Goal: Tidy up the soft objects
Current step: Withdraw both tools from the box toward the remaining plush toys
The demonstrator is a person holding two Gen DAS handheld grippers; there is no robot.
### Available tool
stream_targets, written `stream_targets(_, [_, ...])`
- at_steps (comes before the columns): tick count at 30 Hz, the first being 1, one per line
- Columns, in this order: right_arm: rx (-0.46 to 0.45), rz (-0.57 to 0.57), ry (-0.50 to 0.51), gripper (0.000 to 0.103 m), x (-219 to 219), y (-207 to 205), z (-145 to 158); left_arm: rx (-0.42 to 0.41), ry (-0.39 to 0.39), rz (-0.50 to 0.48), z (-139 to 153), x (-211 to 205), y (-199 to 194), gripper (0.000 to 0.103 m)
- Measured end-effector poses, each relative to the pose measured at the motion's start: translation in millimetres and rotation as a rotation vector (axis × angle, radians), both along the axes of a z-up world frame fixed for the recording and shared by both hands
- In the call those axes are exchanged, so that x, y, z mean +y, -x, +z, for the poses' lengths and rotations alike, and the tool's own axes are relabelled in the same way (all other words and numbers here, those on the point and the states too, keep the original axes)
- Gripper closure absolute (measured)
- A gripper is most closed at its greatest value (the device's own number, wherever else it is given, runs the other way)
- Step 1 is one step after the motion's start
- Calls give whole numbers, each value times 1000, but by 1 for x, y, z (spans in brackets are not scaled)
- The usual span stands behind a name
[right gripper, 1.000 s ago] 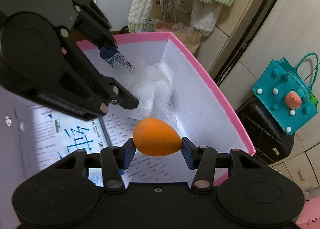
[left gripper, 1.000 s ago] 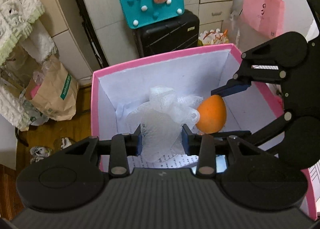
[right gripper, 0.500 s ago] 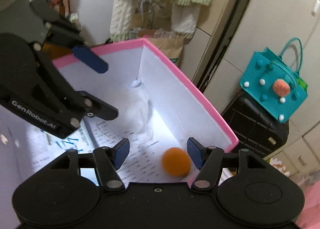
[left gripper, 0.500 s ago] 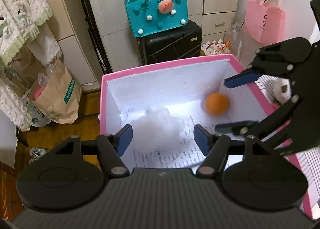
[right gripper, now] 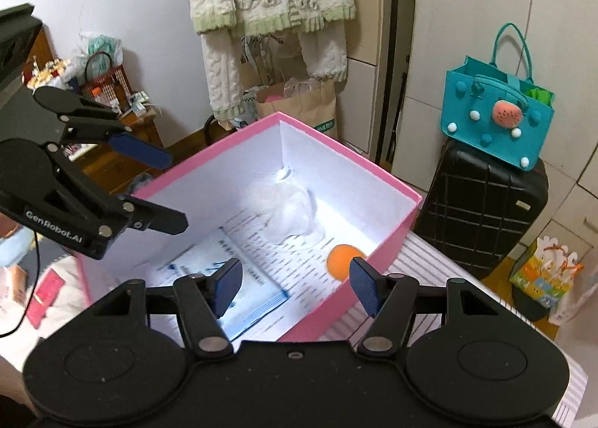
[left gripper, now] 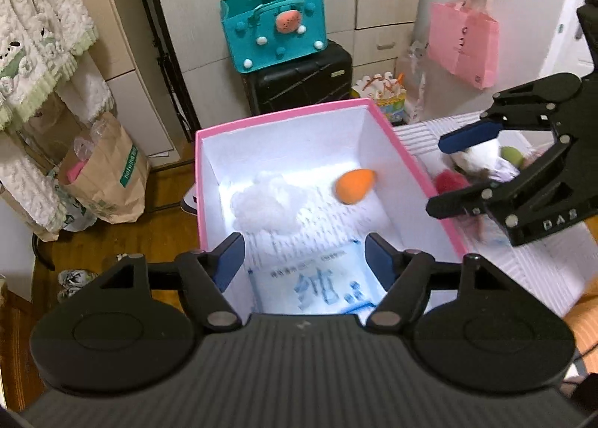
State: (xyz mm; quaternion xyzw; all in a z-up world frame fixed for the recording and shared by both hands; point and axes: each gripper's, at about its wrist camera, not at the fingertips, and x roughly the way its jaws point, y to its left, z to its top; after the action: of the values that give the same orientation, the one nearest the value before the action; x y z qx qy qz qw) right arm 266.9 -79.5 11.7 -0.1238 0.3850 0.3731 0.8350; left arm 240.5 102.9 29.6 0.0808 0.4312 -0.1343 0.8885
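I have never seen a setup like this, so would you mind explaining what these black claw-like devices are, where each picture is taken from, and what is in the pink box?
There is no robot here: a person holds a two-finger tool in each hand, with a fisheye camera looking along its fingers. One picture is from the left tool, the other from the right tool; each also catches the other tool off to one side. Below them a pink box holds a white mesh puff, an orange egg-shaped sponge and printed sheets on its floor. Both tools are open and hold nothing, their jaws having just been opening. More soft things lie beside the box, too blurred to name.
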Motion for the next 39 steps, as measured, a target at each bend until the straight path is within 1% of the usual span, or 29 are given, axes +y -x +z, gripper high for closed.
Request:
stream_targets(4, [9,-13,-27,34,-12,20,14,22,10,-49,14,-8,25,28])
stream_targets(6, [37,-15,-40,34,-18,29,19,6,-6,-56,20,-12,38,28])
stream_targets(8, [46,-11,-62,34,-26,39,25,-15,-24,-67,25,-16,51,27])
stream_targets(16, [3,4,-90,34,-50,84,48,-80,-56,-98,41,-30,96,24])
stream_targets(20, [-26,10,-93,34,-60,105,56,-65,-12,-90,41,-34,109,21])
stream_targets(22, [-68,1,-68,34,-64,117,59,-50,13,-96,40,-37,114,19])
stream_targets(24, [-101,-2,-52,34,-69,127,62,-47,18,-109,39,-41,119,19])
stream_targets(29, [-125,-3,-56,34,-84,148,64,-51,23,-151,36,-55,130,18])
stream_targets(32, [-140,-8,-49,34,-93,161,62,-86,50,-136,36,-61,136,18])
stream_targets(34, [-146,-14,-50,34,-99,170,59,-103,68,-165,35,-68,141,17])
stream_targets(37, [-149,-32,-56,33,-109,179,51,-100,99,-192,31,-79,142,17])
stream_targets(39, [-142,-47,-61,33,-117,183,44,-110,99,-207,26,-89,143,17])
